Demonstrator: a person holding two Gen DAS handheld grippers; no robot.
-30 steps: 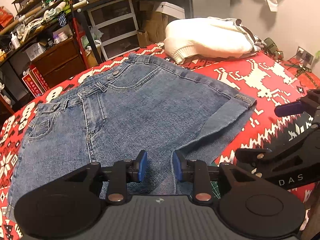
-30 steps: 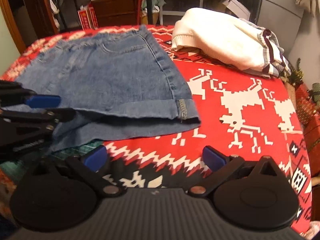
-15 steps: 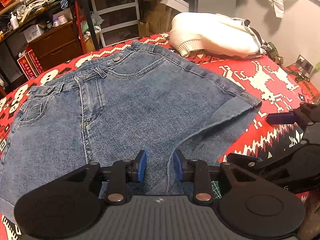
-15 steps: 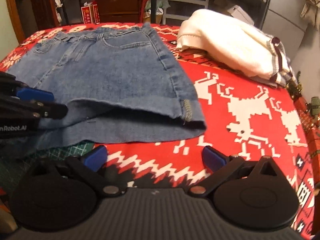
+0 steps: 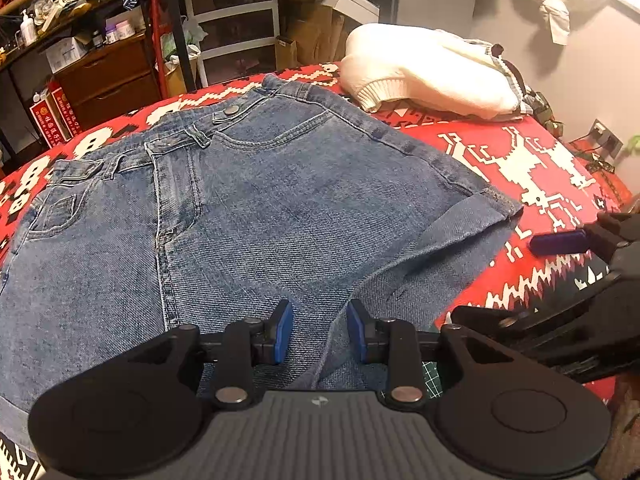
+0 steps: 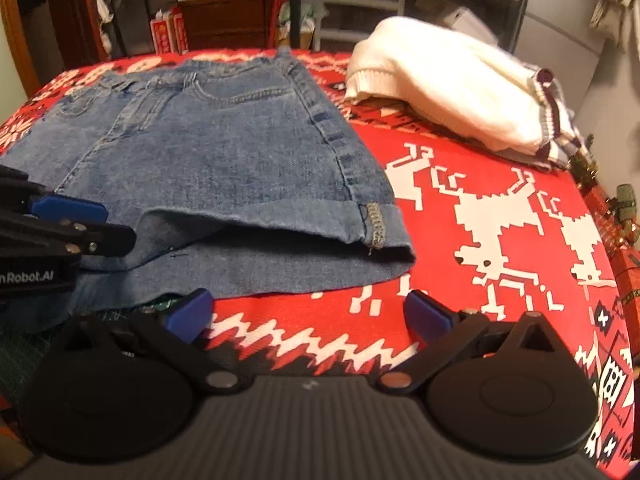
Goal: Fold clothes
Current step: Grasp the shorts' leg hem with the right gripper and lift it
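Since the earlier frame, denim shorts (image 5: 280, 208) slid right in my left view; left tool (image 5: 319, 332) narrowly parted over the hem, gripping nothing; right tool (image 6: 308, 314) wide open, empty, just beside it.

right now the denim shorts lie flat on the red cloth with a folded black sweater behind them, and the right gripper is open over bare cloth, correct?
Not quite: the sweater is white, not black, as the right wrist view shows. The rest holds: the denim shorts lie flat on the red cloth, the sweater sits behind them, and the right gripper is open over bare cloth.
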